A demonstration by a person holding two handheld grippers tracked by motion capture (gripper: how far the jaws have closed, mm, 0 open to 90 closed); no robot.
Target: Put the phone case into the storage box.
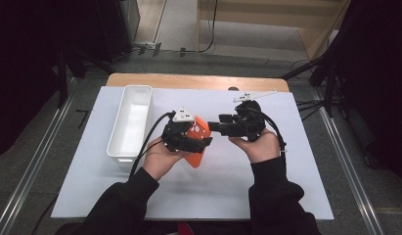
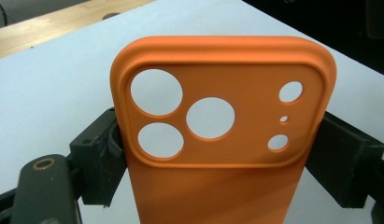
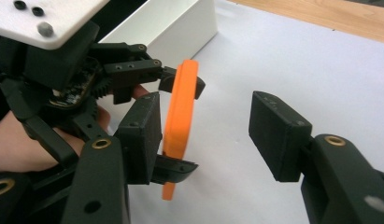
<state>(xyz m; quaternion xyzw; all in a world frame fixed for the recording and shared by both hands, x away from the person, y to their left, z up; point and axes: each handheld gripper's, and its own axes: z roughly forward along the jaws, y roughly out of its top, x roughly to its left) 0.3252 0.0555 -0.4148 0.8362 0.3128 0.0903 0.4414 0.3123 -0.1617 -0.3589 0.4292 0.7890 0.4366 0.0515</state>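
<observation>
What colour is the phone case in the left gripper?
Plain orange, no pattern. The phone case shows best in the left gripper view, clamped by the left gripper.

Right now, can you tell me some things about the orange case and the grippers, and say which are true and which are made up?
1. The left gripper clamps the orange case by its two side edges. True.
2. The right gripper squeezes the case. False: its jaws stand open, with a gap to the right jaw.
3. The case lies in the white bin. False: it is held above the table.
4. The case has round holes. True.
</observation>
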